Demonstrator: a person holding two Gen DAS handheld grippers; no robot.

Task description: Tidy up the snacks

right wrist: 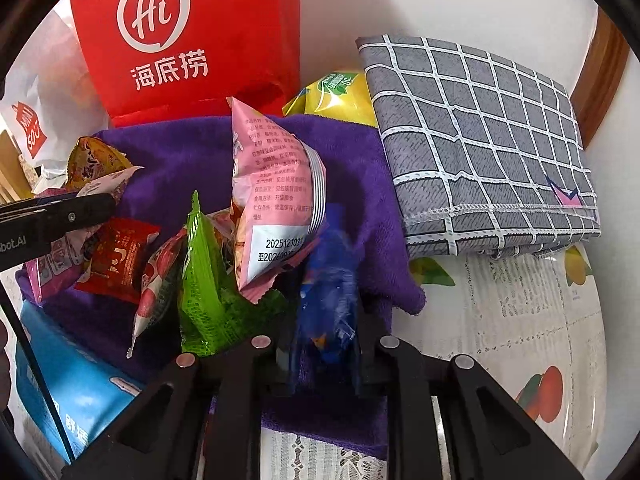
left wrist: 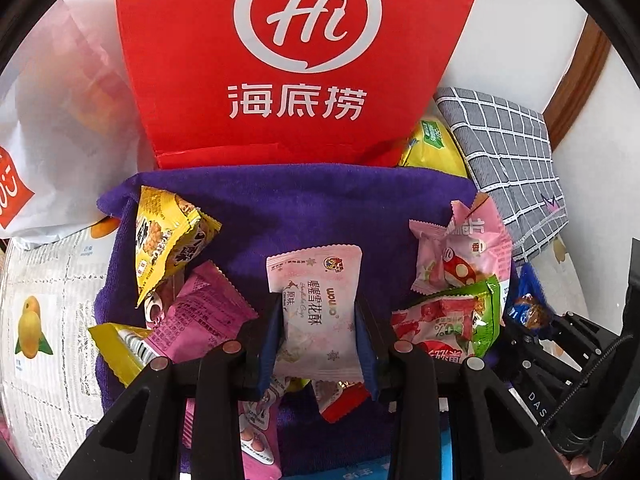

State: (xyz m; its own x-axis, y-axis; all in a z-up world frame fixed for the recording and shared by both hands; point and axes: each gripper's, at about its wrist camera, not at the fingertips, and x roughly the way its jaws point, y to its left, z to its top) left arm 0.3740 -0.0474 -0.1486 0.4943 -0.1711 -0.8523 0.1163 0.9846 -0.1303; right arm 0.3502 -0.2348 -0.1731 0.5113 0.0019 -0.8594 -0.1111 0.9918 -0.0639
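The left gripper [left wrist: 318, 330] has its jaws squeezed on a pale pink snack pack [left wrist: 314, 304], held over the purple cloth [left wrist: 304, 204]. The right gripper [right wrist: 324, 354] has a blue snack pack [right wrist: 328, 288] between its jaws, which are nearly closed. I cannot tell if they press it, because the pack is blurry.

This looks like the picking-up step. Next, each pack probably needs to go somewhere, maybe the red bag [left wrist: 296, 56] at 12 o'clock, but its opening is cut off.

Other snacks lie at 9 and 3 o'clock. A yellow pack [right wrist: 340, 96] is half hidden behind the cloth.
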